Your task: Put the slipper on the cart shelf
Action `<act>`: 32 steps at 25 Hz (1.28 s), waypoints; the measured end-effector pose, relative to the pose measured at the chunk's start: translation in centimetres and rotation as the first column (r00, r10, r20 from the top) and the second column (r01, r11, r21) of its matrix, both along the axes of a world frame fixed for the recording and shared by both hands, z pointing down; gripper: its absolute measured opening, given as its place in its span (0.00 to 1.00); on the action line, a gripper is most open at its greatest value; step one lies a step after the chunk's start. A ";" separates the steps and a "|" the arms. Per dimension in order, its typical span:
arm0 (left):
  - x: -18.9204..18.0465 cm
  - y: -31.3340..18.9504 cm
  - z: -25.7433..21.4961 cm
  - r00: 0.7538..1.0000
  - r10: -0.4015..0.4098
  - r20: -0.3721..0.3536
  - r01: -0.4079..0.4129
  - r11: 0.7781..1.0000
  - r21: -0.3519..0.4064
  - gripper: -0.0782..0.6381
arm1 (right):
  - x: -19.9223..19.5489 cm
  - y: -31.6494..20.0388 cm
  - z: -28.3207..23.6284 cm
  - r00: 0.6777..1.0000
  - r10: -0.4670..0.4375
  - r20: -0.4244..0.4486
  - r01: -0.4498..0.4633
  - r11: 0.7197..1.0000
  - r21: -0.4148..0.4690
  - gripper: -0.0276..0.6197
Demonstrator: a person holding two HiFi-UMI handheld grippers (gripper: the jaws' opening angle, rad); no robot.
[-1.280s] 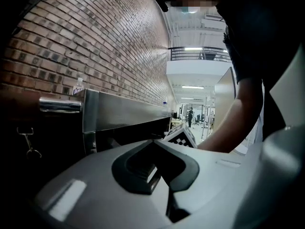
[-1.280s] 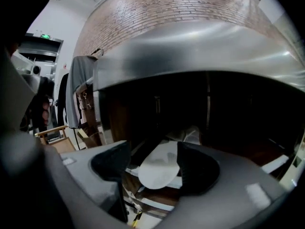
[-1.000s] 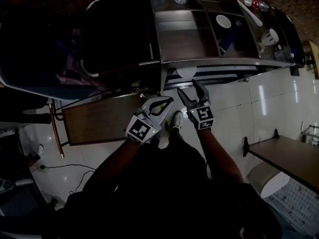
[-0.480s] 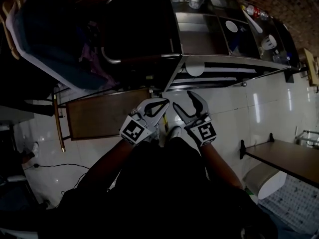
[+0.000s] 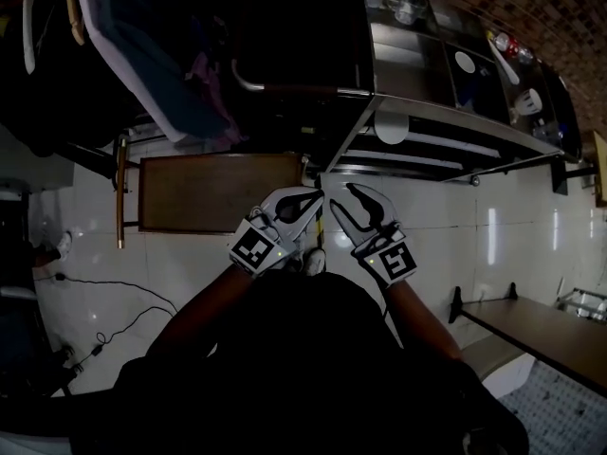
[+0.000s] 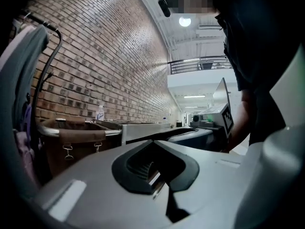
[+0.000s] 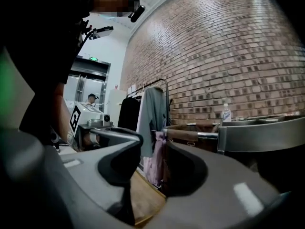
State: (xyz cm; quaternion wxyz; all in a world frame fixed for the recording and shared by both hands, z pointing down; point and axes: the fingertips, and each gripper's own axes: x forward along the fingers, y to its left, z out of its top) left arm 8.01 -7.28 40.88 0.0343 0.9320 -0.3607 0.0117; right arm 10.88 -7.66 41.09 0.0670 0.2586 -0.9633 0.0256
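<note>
Everything has swung since a second ago: the cart [image 5: 446, 129] now sits upper right and a clothes rack [image 5: 142, 55] has come in upper left. Left claw [image 5: 308, 199] is pressed together on nothing. Right claw [image 5: 343, 197] is closing, still spread, with only the brown tabletop [image 5: 218, 192] seen through its gap. A pale shoe [image 5: 314, 262] lies on the floor [image 5: 446, 226] beneath them; whether it is the slipper, I cannot tell.

Bottle [image 7: 226, 112] label is too small to read. Cart [image 5: 408, 60] top (head view) is cut off by the upper frame edge.
</note>
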 end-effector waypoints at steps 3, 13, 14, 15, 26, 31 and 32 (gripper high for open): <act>-0.5 1.9 -0.6 0.999 -0.053 0.000 0.053 0.999 -0.009 0.11 | -0.8 1.9 -0.5 0.998 -0.060 0.016 0.060 0.998 -0.005 0.16; -2.9 7.3 -0.3 0.984 -0.174 0.034 0.175 0.983 -0.048 0.11 | -2.8 6.0 -1.1 0.984 -0.170 0.059 0.171 0.985 -0.005 0.04; -3.2 7.5 -0.4 0.983 -0.182 0.037 0.184 0.982 -0.048 0.11 | -3.0 6.2 -1.1 0.983 -0.171 0.061 0.171 0.985 -0.005 0.04; -3.6 7.7 -0.5 0.981 -0.191 0.039 0.193 0.980 -0.044 0.11 | -3.2 6.4 -1.2 0.983 -0.173 0.063 0.173 0.985 -0.004 0.04; -10.1 9.2 -1.9 0.976 -0.215 0.046 0.215 0.977 0.004 0.11 | -9.2 8.1 -2.3 0.981 -0.173 0.087 0.177 0.984 -0.034 0.04; -13.4 10.5 -1.1 0.989 -0.136 0.055 0.136 0.991 0.010 0.11 | -13.3 9.1 -2.5 0.989 -0.124 0.082 0.128 0.991 -0.041 0.05; -14.1 10.6 -0.9 0.992 -0.116 0.054 0.116 0.993 0.015 0.11 | -14.3 9.3 -2.5 0.991 -0.112 0.078 0.116 0.992 -0.045 0.04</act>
